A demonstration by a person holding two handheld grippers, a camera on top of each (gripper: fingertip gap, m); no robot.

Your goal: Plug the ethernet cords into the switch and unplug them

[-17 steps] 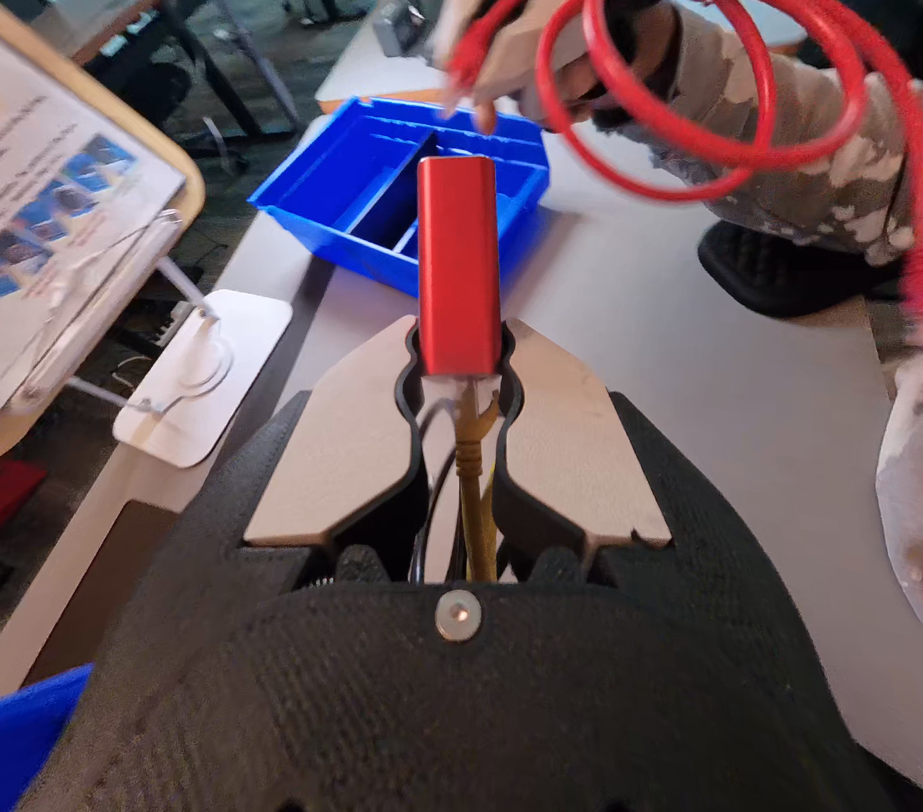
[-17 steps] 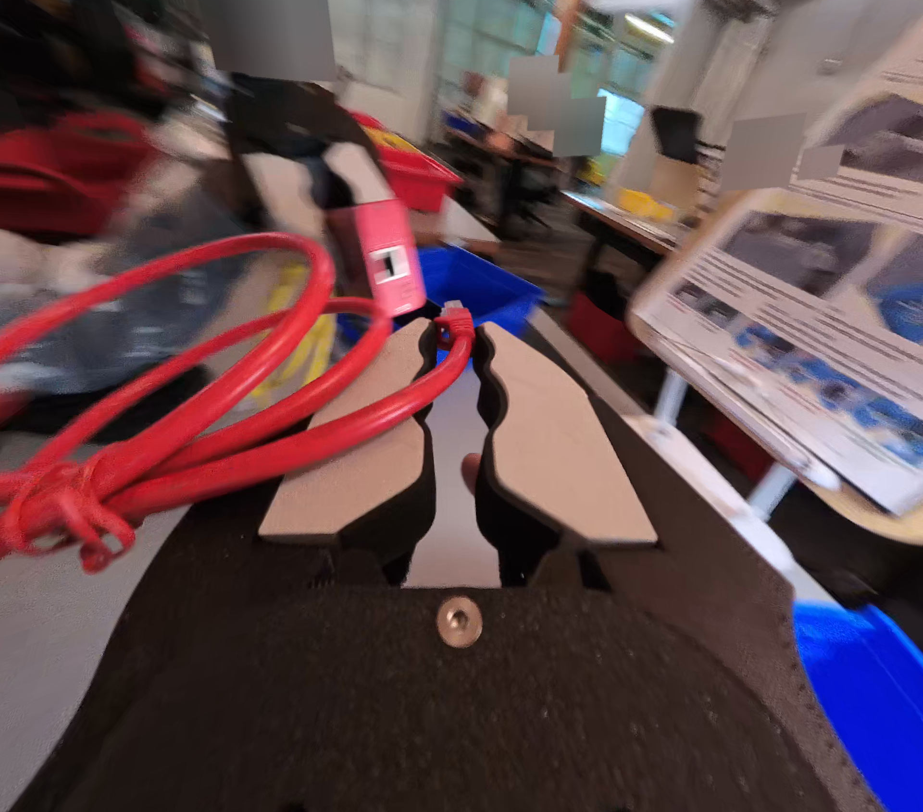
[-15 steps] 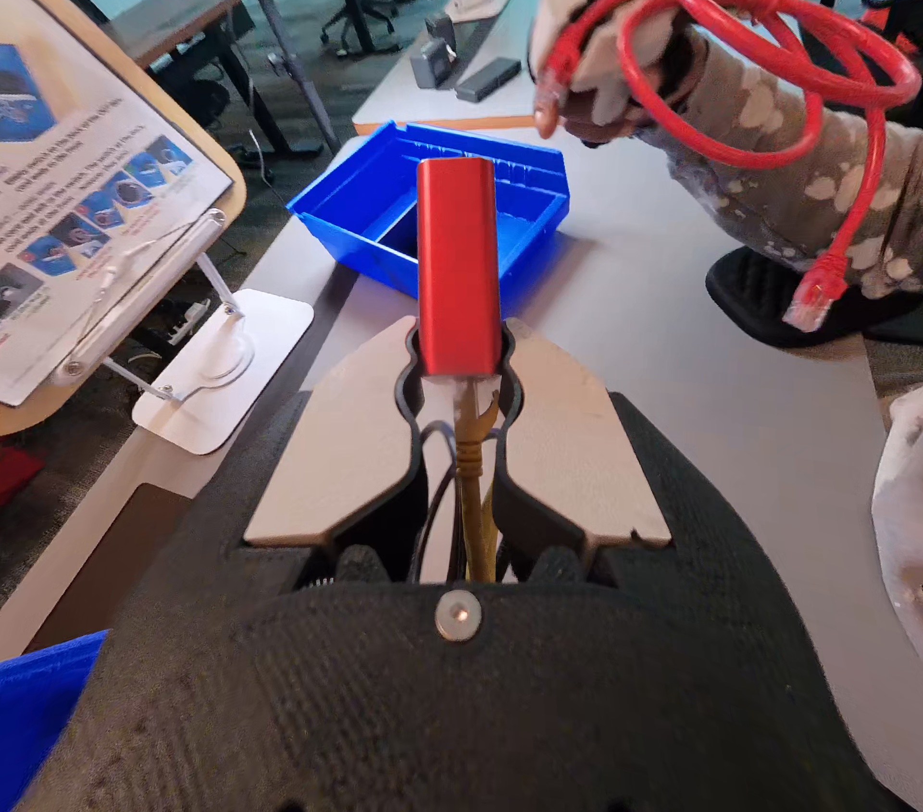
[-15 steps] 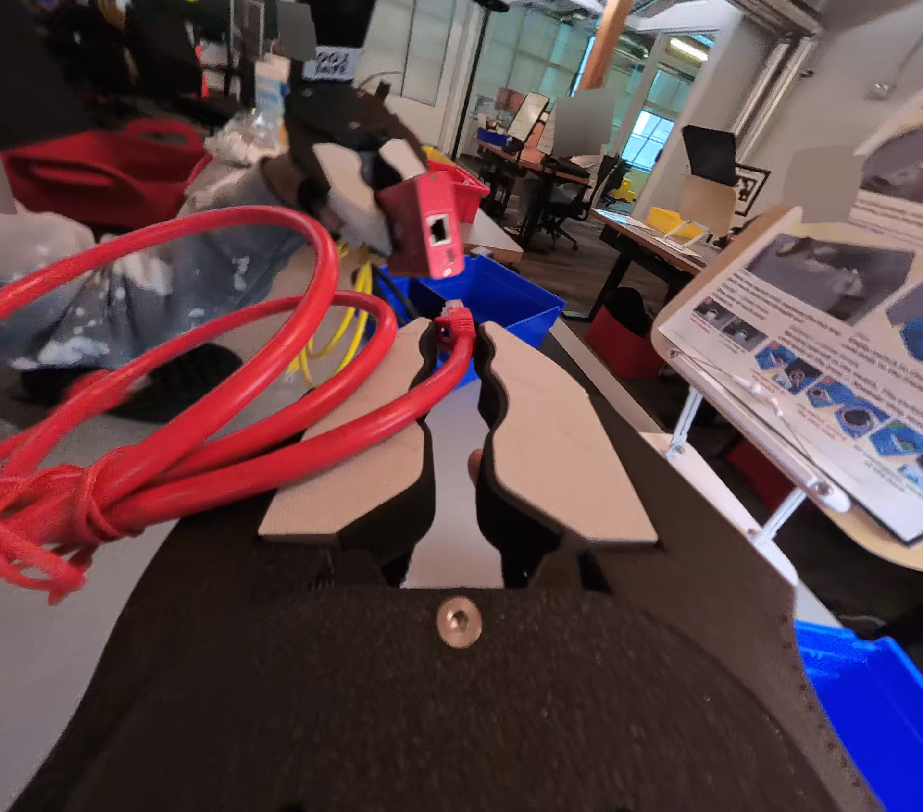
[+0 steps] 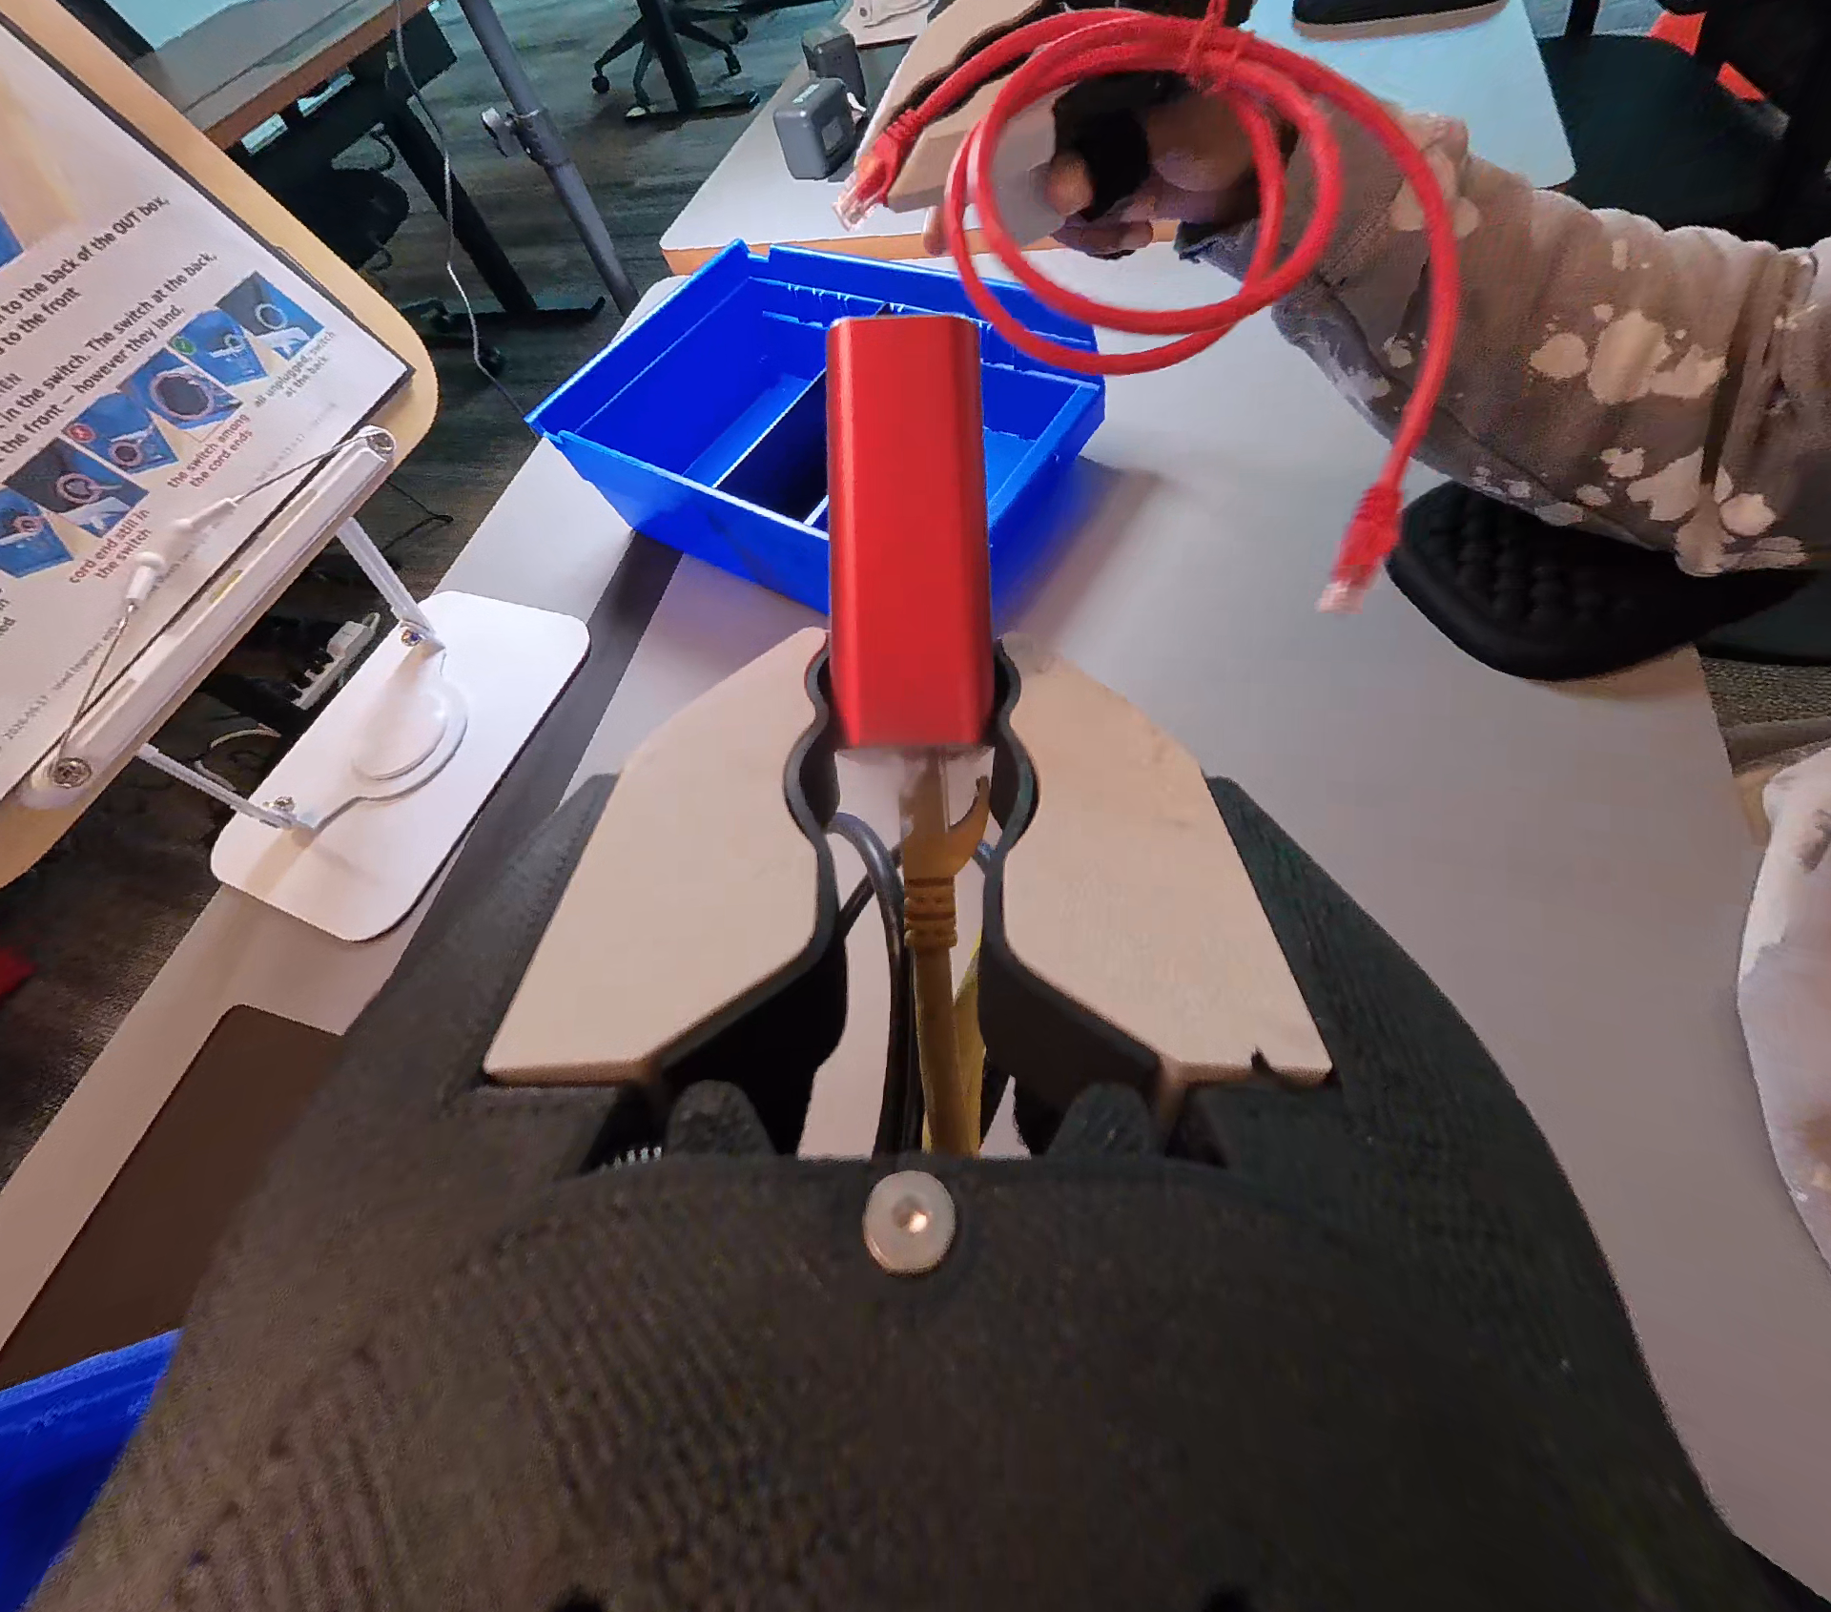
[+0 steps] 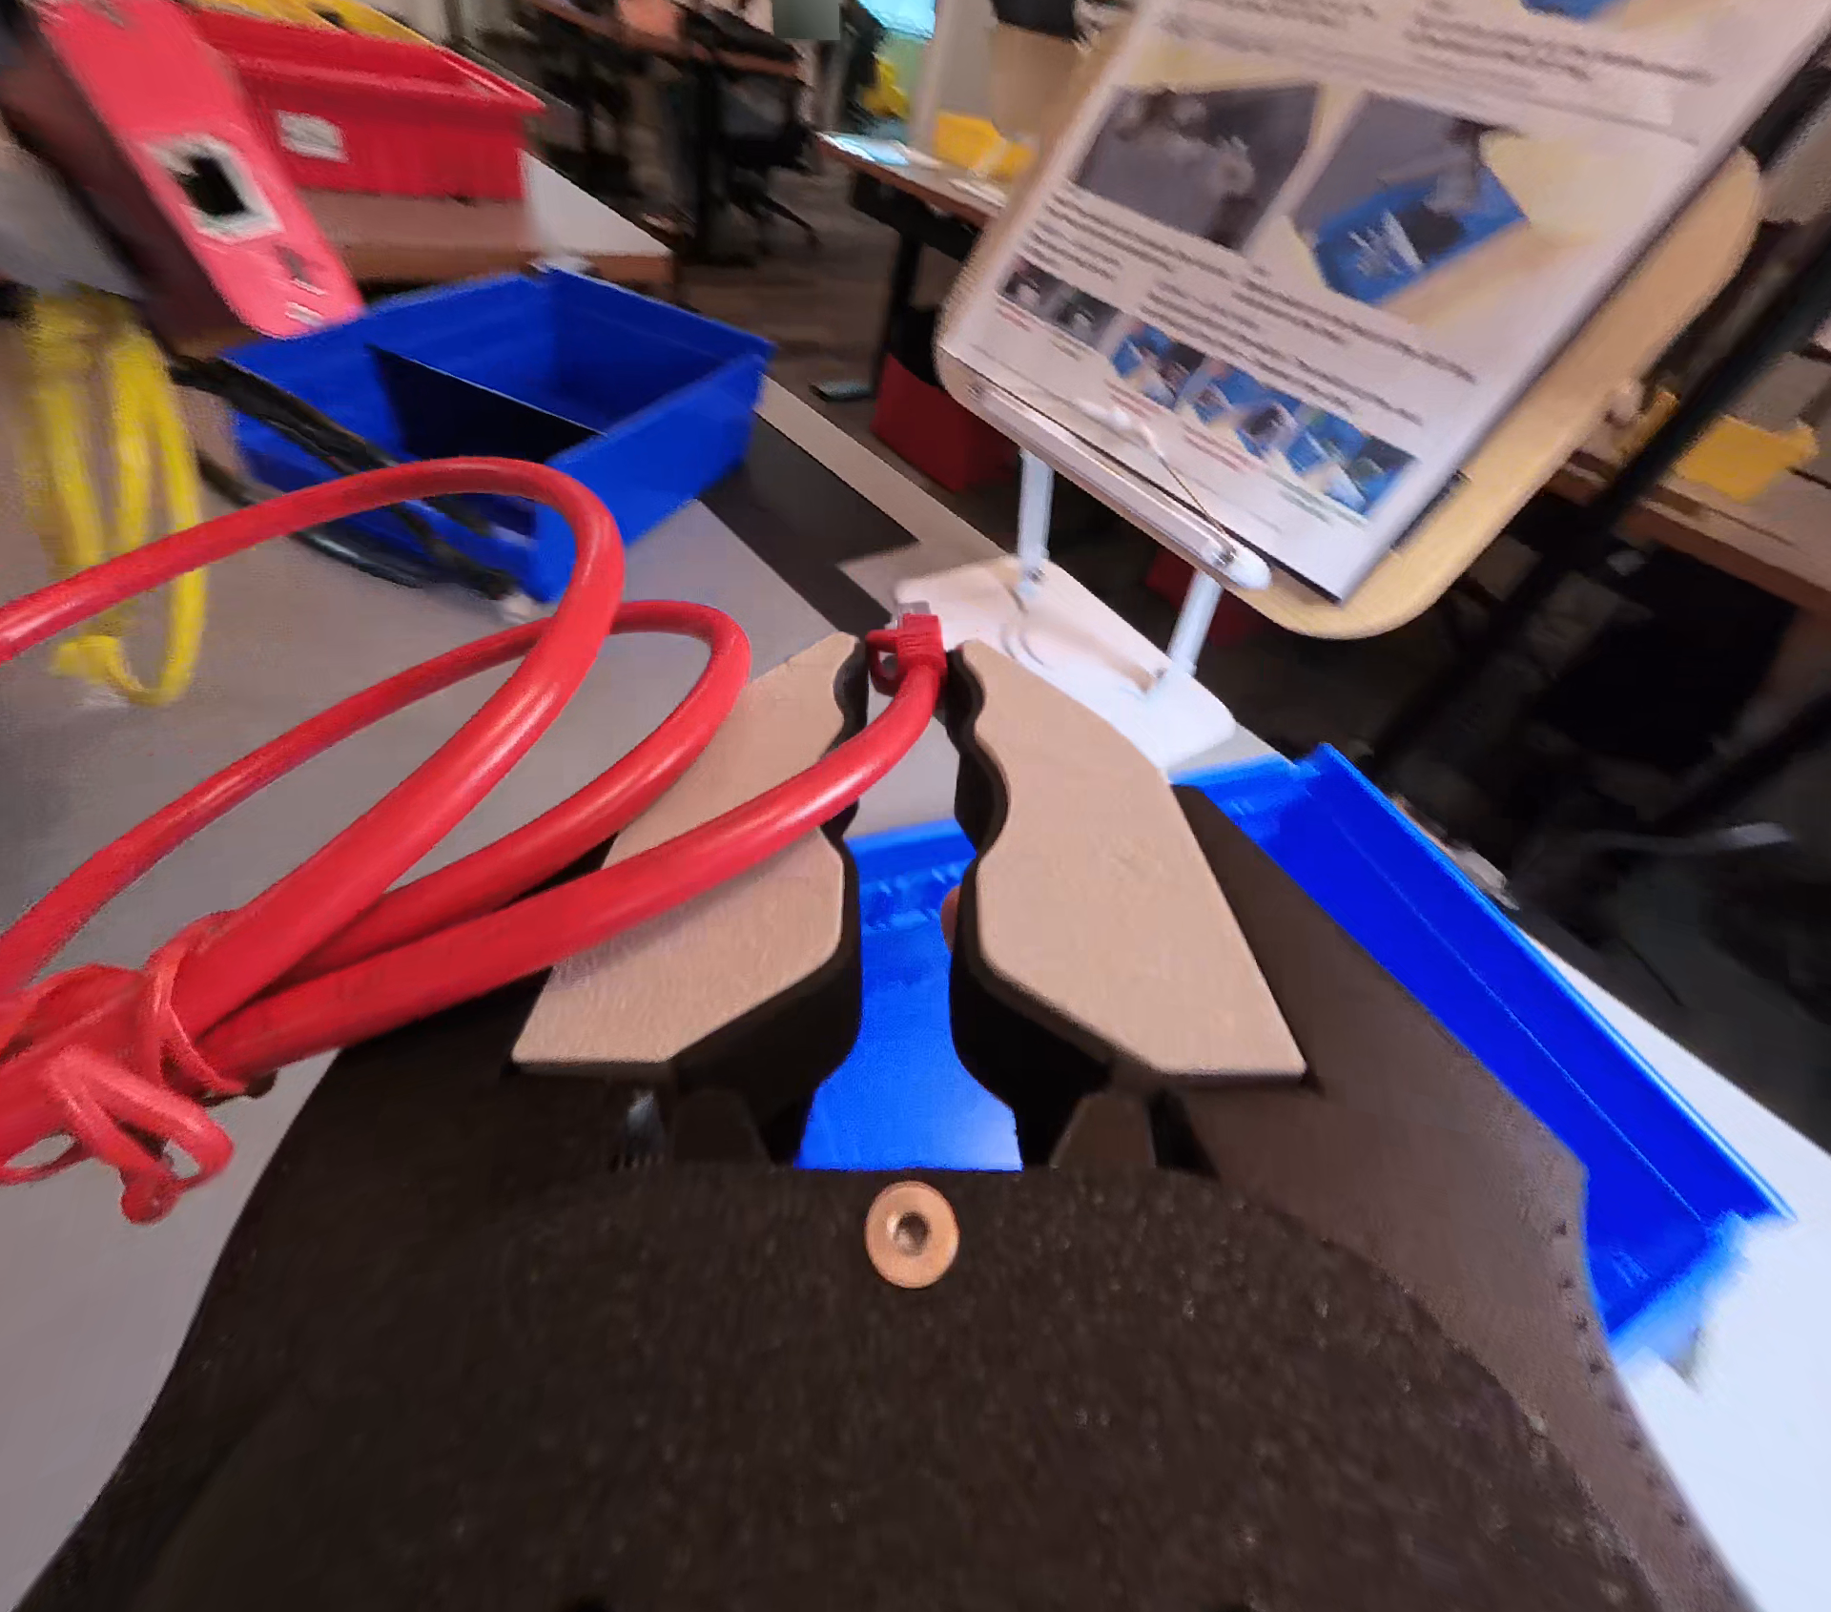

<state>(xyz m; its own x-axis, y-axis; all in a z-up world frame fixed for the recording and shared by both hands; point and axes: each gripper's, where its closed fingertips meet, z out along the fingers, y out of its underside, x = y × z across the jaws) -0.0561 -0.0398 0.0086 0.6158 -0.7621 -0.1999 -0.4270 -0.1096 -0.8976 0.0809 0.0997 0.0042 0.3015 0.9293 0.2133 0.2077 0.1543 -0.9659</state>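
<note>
Above a grey tabletop (image 5: 1387, 821), the left gripper (image 5: 910, 702) is clenched on the near end of a red ethernet switch (image 5: 907, 514), held off the surface with its long body pointing away toward a blue divided bin (image 5: 694, 454) at the far left edge. A yellow ethernet cord (image 5: 931, 950) is already seated in the switch's near end and runs back between the fingers, beside a thin dark lead.

The right gripper (image 6: 907, 663), raised over the far side of the table, grips a red ethernet cord (image 6: 555, 673) just behind its plug (image 6: 902, 643), which pokes out past the fingertips. The rest of that cord hangs in tied loops, its second plug (image 5: 1362, 544) dangling free above a black wrist rest (image 5: 1546, 603). In the right wrist view the switch's open port (image 6: 213, 182) faces the camera up and to the left, well apart from the plug.

The switch looks rigid and light, with smooth sides that could slide in the grip under a push, so bracing it near the receiving end seems wise. The cord is limp; only the boot and plug look stiff enough to steer, and the clear plug with its latch tab appears the fragile part. The swinging loops may tug the plug off line.

A propped instruction sheet (image 5: 149, 415) stands at the left edge.
</note>
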